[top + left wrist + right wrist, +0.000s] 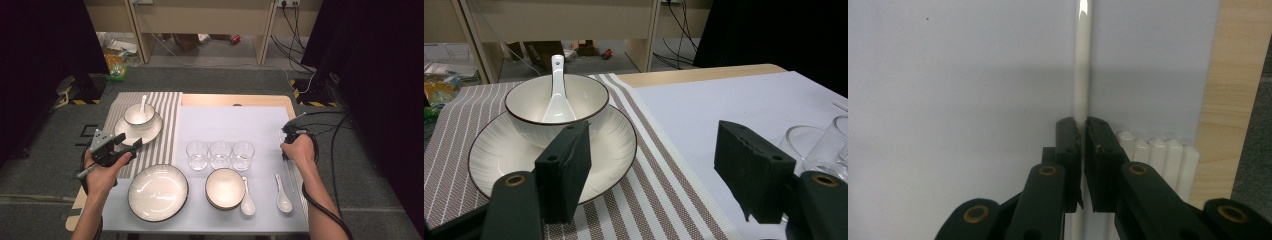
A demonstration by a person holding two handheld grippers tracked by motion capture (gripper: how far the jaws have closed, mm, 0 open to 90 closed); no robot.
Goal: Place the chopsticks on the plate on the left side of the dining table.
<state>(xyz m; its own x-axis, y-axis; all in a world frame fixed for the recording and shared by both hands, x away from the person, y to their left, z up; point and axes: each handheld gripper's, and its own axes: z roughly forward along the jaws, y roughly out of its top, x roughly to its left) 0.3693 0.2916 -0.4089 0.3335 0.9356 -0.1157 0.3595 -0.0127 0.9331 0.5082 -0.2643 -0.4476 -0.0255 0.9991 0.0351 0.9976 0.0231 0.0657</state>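
Note:
My right gripper [1083, 122] is shut on a thin white chopstick [1081, 60], which lies lengthwise on the pale mat and runs away between the jaws. A white ridged rest [1158, 160] sits just to the jaws' right. In the high view the right gripper [292, 131] points down at the mat's right edge, over the chopsticks [291, 177]. My left gripper [129, 140] hovers open over the striped mat, with nothing between its jaws. From its own view the left gripper [651, 135] faces a white bowl [589, 107] holding a spoon [557, 95] on a plate [616, 145].
Three empty glasses [220, 154] stand in a row mid-table. In front lie a large plate [158, 192], a small bowl [225, 187] and two white spoons [247, 200] [283, 197]. The striped mat [165, 110] covers the table's left part.

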